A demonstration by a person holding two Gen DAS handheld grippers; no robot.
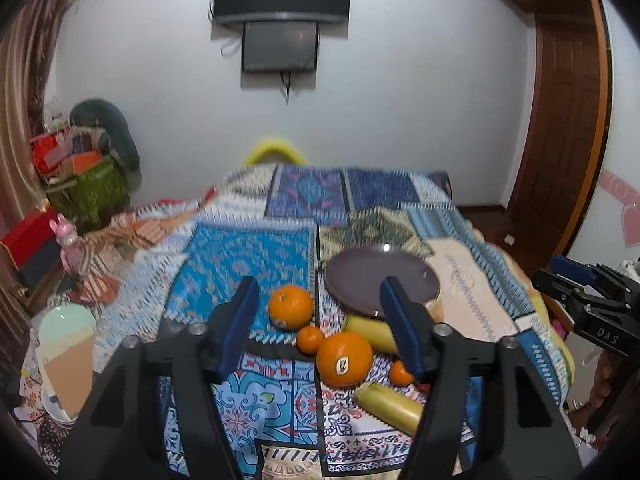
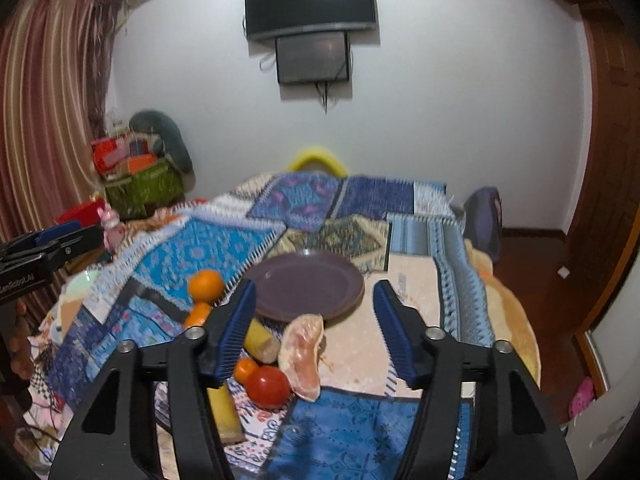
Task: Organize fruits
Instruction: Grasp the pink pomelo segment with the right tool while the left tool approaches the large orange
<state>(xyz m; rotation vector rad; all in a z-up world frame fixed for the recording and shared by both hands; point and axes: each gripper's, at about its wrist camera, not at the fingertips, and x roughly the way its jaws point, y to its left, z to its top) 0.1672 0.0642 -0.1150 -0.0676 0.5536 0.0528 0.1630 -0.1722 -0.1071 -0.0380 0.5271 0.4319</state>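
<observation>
A dark purple plate (image 1: 380, 276) (image 2: 308, 284) lies on the patchwork cloth. In front of it sit an orange (image 1: 291, 306) (image 2: 206, 284), a larger orange with a sticker (image 1: 345, 358), two small mandarins (image 1: 310, 340) (image 1: 400, 372) and two yellow banana pieces (image 1: 370, 332) (image 1: 388, 406). In the right wrist view a pale pink citrus segment (image 2: 304, 356) leans by the plate's rim, beside a reddish round fruit (image 2: 270, 386). My left gripper (image 1: 320, 282) hovers open above the fruit pile. My right gripper (image 2: 314, 284) is open over the plate's near edge. Neither holds anything.
The cloth covers a round table (image 2: 416, 280) whose edge drops off on the right. An ice-cream shaped cushion (image 1: 66, 344) lies at the left edge. Boxes and a green basket (image 1: 86, 192) stand by the curtain, and a wooden door (image 1: 568, 120) is at the right.
</observation>
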